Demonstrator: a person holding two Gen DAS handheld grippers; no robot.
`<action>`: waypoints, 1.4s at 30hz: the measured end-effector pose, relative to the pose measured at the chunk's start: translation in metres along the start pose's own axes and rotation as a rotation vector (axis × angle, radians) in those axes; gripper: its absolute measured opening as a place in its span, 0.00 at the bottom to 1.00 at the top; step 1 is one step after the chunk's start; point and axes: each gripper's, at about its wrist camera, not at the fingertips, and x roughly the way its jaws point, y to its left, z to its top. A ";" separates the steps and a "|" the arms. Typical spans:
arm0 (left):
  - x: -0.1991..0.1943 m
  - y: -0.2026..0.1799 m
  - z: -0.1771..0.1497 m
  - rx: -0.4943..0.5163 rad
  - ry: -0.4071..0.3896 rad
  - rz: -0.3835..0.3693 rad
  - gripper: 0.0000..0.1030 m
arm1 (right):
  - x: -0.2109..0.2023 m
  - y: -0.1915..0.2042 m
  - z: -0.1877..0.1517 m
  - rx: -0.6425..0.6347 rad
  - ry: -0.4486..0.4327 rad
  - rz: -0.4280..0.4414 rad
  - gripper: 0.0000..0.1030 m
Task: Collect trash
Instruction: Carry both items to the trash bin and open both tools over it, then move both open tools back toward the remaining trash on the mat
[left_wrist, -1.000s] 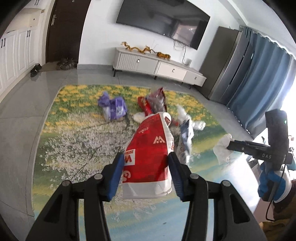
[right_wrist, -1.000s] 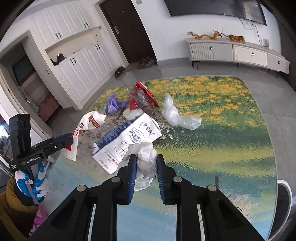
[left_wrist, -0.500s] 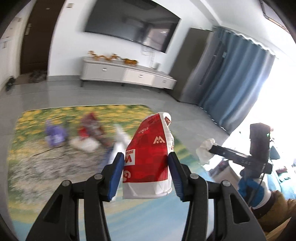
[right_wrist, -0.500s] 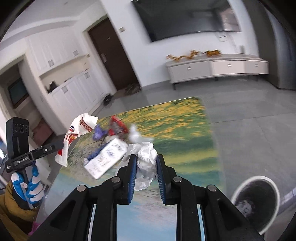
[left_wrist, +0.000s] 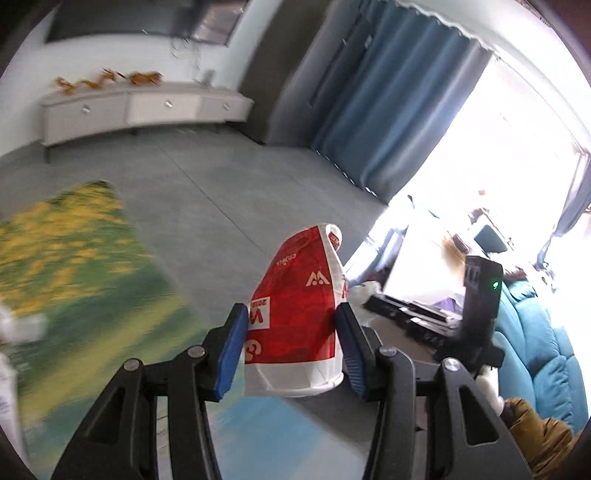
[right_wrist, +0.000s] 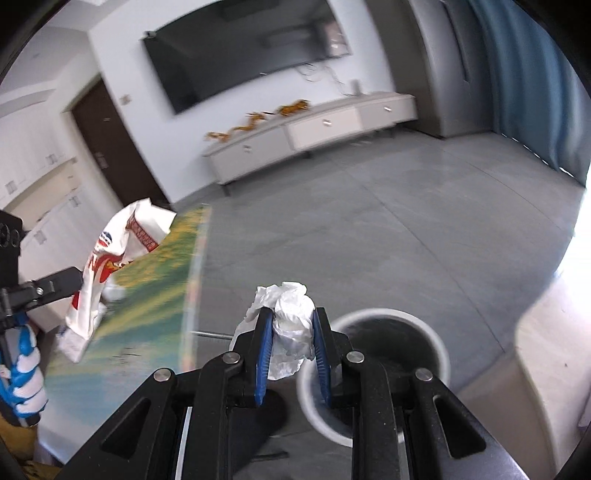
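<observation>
Between the right gripper's (right_wrist: 290, 341) fingers sits a crumpled white wrapper (right_wrist: 290, 332), pinched at its middle with its bunched top pointing forward past the tips, and the white bin (right_wrist: 373, 373) lies just beyond and below, likely the drop target. The left gripper (left_wrist: 291, 345) clamps a red-and-white bag (left_wrist: 299, 317) by its sides, long axis running forward along the fingers.

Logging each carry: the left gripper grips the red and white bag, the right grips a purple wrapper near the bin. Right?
Not quite. The right gripper holds crumpled white plastic, not a purple wrapper, per the right wrist view. The left gripper does grip the red and white bag; the bin is close.
</observation>
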 end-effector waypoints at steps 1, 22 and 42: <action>0.013 -0.006 0.002 0.005 0.016 -0.005 0.45 | 0.004 -0.010 -0.002 0.017 0.007 -0.011 0.22; 0.037 -0.002 -0.005 -0.052 0.042 0.084 0.54 | 0.003 -0.028 -0.002 0.066 -0.001 -0.087 0.55; -0.224 0.090 -0.089 -0.162 -0.343 0.666 0.64 | -0.043 0.188 0.035 -0.230 -0.176 0.045 0.88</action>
